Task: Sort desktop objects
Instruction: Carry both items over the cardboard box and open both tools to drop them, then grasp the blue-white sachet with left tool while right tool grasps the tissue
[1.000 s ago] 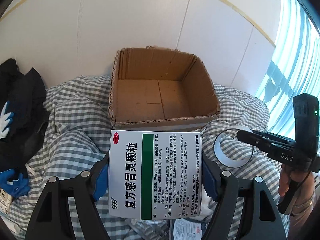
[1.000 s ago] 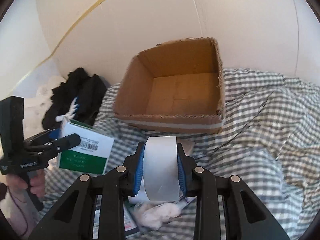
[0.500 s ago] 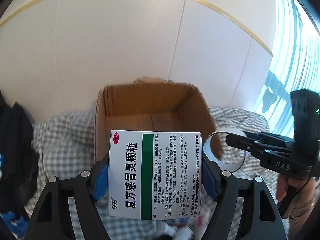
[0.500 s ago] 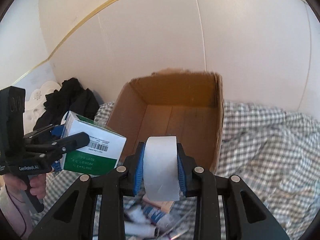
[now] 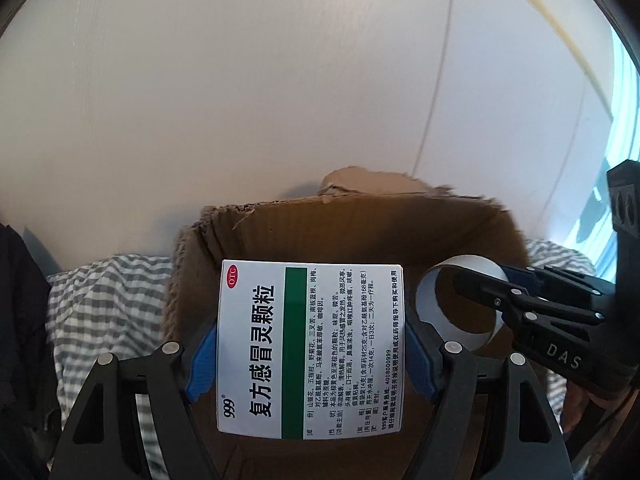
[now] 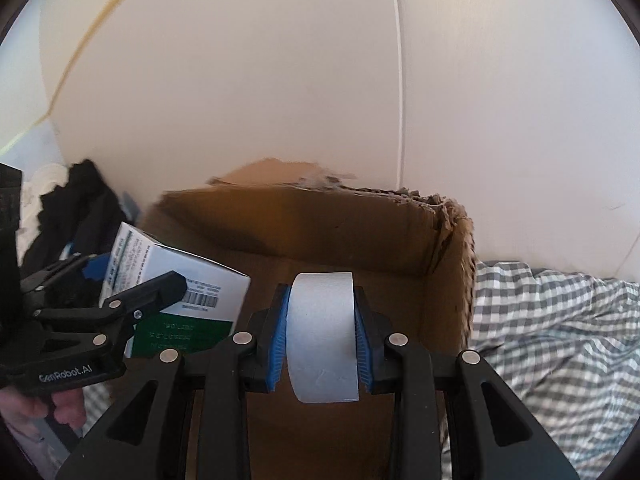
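You've got both loads over the cardboard box [image 5: 460, 232] now, neither released. Your left gripper [image 5: 310, 354] is pinching the white-and-green medicine carton [image 5: 310, 350] across its width, blue pads [image 5: 202, 362] flat on both side faces, printed face up toward the camera. Your right gripper [image 6: 322, 338] is clamped on the white tape roll [image 6: 323, 330], pads on its two flat sides, roll standing on edge between them.

In the left wrist view the tape roll [image 5: 460, 306] hangs just right of the carton, both inside the box outline, torn back wall behind them. The right wrist view agrees: carton [image 6: 176, 280] off to the left over the near-left corner of the box [image 6: 400, 240], roll about mid-box.

My read on progress: transport is basically done for these two, drop is not. What little box floor shows looks bare, mostly hidden behind the loads and gripper frames, so I can't tell if anything is already in there.

Left to do, as I judge it: lower a bit, open both, pull clear. The two grippers sit near each other, so stagger the releases or keep them apart. The roll may run on its edge once freed; the carton should land flat.

Checked cloth [image 6: 560, 320] right of the box shows no more items; dark clothing [image 6: 80, 208] at left isn't obviously part of the sort.
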`<state>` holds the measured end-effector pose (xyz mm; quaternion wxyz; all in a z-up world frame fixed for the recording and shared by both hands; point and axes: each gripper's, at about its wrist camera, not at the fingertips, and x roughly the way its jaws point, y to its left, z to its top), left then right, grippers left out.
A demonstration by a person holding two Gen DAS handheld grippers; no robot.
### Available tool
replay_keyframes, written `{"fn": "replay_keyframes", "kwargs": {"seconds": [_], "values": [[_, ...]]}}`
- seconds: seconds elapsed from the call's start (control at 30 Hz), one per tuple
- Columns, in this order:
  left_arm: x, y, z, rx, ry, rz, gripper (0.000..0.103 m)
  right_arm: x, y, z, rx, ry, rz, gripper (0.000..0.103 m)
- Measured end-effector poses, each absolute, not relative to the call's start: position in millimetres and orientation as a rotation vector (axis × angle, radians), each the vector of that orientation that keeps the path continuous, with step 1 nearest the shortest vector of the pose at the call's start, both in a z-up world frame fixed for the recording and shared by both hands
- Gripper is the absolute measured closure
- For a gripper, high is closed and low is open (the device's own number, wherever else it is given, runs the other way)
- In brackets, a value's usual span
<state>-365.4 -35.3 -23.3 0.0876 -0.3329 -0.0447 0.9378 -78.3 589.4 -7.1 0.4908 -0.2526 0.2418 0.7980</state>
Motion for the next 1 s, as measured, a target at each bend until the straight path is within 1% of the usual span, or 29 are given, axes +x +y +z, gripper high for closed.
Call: {"fn": "replay_keyframes", "kwargs": {"seconds": [0.2, 0.23, 0.27, 0.3, 0.33, 0.37, 0.43, 0.6, 0.73, 0.87, 1.0], "values": [[-382, -34, -36, -1.000, -0.120, 2.800, 0.023, -86, 601, -6, -0.615, 0.516, 1.911, 0.074], [-382, -35, -37, -1.005, -0.112, 2.805, 0.021, -85, 600, -4, -0.601, 0.519, 1.917, 0.071], [-381, -35, -37, -1.008, -0.110, 2.805, 0.020, -84, 599, -2, -0.590, 0.522, 1.928, 0.066], [-379, -35, -36, -1.009, -0.113, 2.801, 0.019, -83, 595, 0, -0.576, 0.515, 1.934, 0.050], [-377, -36, -35, -1.006, -0.120, 2.798, 0.017, -82, 593, 3, -0.567, 0.505, 1.931, 0.040], [-376, -36, -33, -1.004, -0.132, 2.797, 0.012, -81, 589, 6, -0.556, 0.493, 1.922, 0.039], [-368, -40, -28, -0.999, -0.151, 2.797, 0.007, -76, 582, 13, -0.547, 0.490, 1.918, 0.039], [-332, -50, -3, -1.002, -0.183, 2.815, 0.007, -53, 548, 33, -0.508, 0.507, 1.886, 0.039], [-292, -48, 27, -0.972, -0.143, 2.856, 0.007, -37, 513, 51, -0.497, 0.503, 1.872, 0.039], [-251, -52, 53, -0.944, -0.100, 2.892, 0.006, -22, 462, 75, -0.504, 0.444, 1.865, 0.039], [-223, -52, 66, -0.938, -0.135, 2.898, 0.006, -24, 419, 97, -0.508, 0.387, 1.869, 0.039]]}}
